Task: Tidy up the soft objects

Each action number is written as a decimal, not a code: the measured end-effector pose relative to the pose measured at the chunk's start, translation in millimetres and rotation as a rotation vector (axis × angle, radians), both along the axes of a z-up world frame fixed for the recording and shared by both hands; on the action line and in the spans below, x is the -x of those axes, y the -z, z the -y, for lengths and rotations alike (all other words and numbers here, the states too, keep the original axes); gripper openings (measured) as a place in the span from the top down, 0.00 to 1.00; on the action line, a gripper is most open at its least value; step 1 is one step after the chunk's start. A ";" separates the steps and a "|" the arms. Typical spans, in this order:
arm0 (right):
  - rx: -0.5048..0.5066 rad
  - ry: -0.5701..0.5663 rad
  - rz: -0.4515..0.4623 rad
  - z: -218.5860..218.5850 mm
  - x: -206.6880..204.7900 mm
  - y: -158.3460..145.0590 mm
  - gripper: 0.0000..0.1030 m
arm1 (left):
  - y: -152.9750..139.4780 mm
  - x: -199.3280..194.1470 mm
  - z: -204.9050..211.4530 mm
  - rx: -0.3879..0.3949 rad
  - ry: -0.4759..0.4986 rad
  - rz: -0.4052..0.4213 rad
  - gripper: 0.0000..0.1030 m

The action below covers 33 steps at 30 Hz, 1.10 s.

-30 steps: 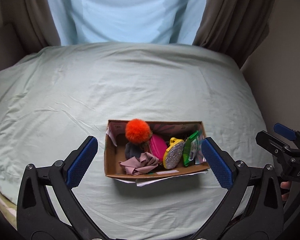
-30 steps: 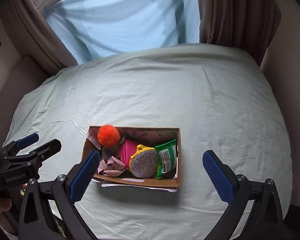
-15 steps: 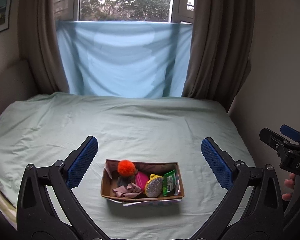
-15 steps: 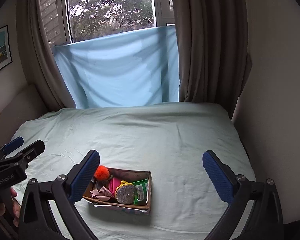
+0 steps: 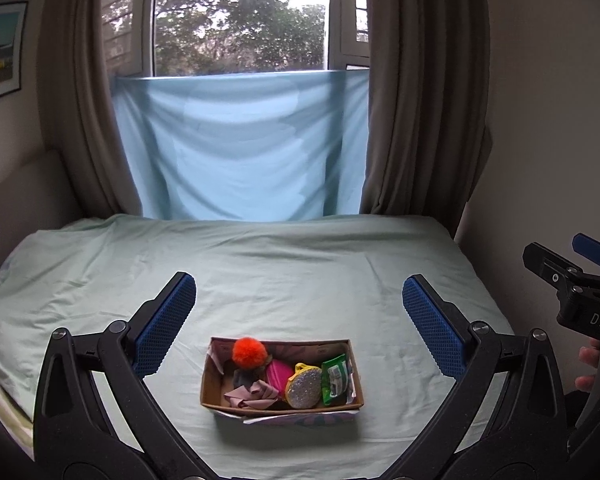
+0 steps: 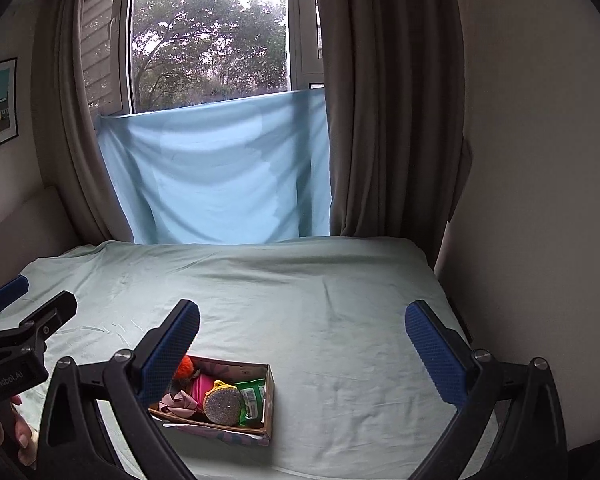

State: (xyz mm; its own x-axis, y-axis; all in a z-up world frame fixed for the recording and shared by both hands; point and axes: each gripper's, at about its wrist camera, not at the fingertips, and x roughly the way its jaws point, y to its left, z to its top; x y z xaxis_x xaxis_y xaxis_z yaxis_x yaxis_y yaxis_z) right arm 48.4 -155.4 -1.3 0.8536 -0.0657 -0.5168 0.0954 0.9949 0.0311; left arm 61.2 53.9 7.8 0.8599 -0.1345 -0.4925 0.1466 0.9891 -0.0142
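— So, left wrist view: left gripper (image 5: 298, 322) jaws wide apart, empty; cardboard box (image 5: 282, 406) on the bed (image 5: 300, 272) holds an orange pompom (image 5: 249, 351), light and squashy.
— Right wrist view: right gripper (image 6: 302, 356) also spread, empty. Pinch the glittery pouch (image 6: 223, 406) by its rim, probably stiffer
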 end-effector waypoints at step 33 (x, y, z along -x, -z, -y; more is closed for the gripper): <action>0.009 -0.011 0.020 -0.4 3.9 -1.8 0.01 | -2.5 9.5 -5.8 -0.002 -0.030 0.020 0.00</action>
